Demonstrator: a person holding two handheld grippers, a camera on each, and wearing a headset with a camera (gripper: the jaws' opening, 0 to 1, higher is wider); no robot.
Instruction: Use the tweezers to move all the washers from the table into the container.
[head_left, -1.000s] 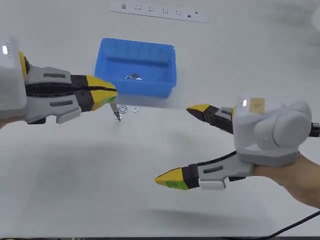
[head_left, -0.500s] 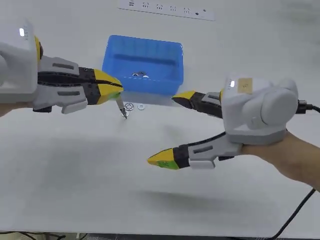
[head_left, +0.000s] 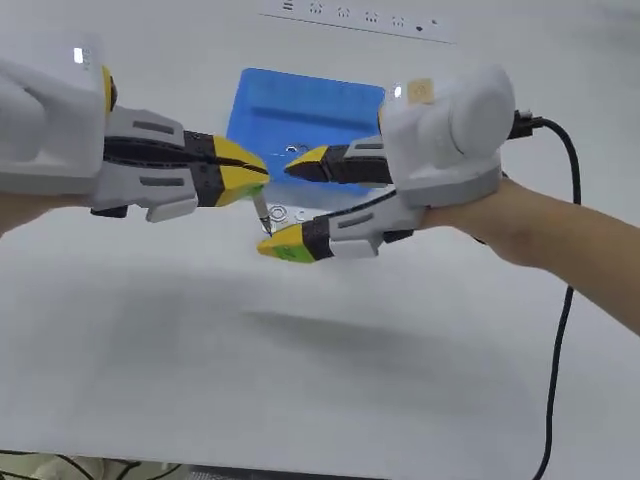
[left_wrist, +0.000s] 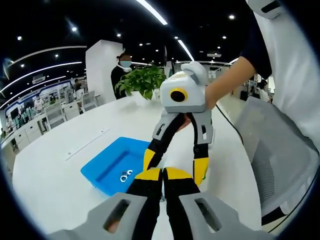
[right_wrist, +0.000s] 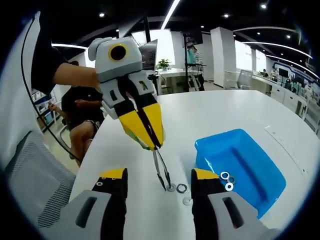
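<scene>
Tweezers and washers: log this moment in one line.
left gripper: shut on tweezers; tips at table washers; right gripper: open; container: holds washers

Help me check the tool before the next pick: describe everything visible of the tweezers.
The tweezers are slim, bare grey metal, two thin prongs closing to a point. The left gripper holds their upper end between its shut yellow fingers. They slant down to the white table, tips beside a washer, just outside the blue container. Whether the tips touch the washer is unclear.
</scene>
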